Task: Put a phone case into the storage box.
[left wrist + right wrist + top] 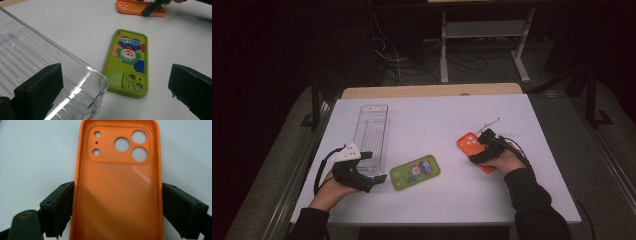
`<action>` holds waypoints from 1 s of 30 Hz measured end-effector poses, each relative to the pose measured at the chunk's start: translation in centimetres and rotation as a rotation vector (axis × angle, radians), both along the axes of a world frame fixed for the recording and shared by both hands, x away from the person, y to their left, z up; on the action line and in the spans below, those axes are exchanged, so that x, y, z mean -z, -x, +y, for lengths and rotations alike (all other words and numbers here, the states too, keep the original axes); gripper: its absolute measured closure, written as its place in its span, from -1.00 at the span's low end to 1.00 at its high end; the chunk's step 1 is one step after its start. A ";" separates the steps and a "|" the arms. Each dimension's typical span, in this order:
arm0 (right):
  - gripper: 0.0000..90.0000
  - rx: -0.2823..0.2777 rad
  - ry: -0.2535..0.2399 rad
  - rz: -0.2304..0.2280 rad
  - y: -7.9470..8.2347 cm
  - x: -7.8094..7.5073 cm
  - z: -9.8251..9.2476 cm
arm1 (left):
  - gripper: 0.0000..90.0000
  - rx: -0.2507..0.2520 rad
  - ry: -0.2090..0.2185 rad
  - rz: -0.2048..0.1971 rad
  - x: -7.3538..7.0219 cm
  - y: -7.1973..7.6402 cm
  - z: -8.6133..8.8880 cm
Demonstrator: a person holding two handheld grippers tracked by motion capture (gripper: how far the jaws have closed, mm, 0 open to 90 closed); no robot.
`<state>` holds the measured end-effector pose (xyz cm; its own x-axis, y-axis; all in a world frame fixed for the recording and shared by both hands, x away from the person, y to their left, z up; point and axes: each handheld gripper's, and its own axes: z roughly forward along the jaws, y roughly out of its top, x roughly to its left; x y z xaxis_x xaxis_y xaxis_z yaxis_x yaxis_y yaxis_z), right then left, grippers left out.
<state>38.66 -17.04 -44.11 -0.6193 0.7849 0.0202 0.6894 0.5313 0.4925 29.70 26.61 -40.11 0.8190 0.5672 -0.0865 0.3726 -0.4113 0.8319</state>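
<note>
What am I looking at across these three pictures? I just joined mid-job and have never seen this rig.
There is no robot arm: a person holds a two-jaw gripper in each hand at a white table. The high view looks down from above; the other two pictures come from cameras riding on each gripper, with its black jaws at the bottom. On the table lie a clear plastic tray, a green phone case with a cartoon print, and an orange phone case lying inside up. The left gripper is open, one jaw inside the tray's corner, holding nothing. The right gripper has its jaws on either side of the orange case, right at its edges; a firm grip isn't certain.
</note>
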 end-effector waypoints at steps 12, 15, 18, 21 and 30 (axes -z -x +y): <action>-0.66 -0.017 -0.018 0.011 -0.1 -0.4 -0.1 | -1.00 0.014 0.018 0.003 -1.1 -0.1 -0.8; -0.66 -0.028 -0.020 -0.001 -0.3 -1.2 -0.2 | -1.00 0.034 0.042 0.004 -1.7 -0.4 -1.5; -0.66 -0.026 -0.044 0.003 -0.4 -2.0 -0.3 | -1.00 0.058 0.047 0.006 -2.1 -0.8 -2.4; -0.66 -0.036 -0.054 -0.003 -0.5 -2.7 -0.2 | -1.00 0.087 0.038 0.006 -2.6 -1.3 -3.4; -0.67 -0.054 -0.080 0.000 -1.3 -3.6 0.0 | -1.00 0.136 0.051 -0.003 -3.6 -3.4 -6.2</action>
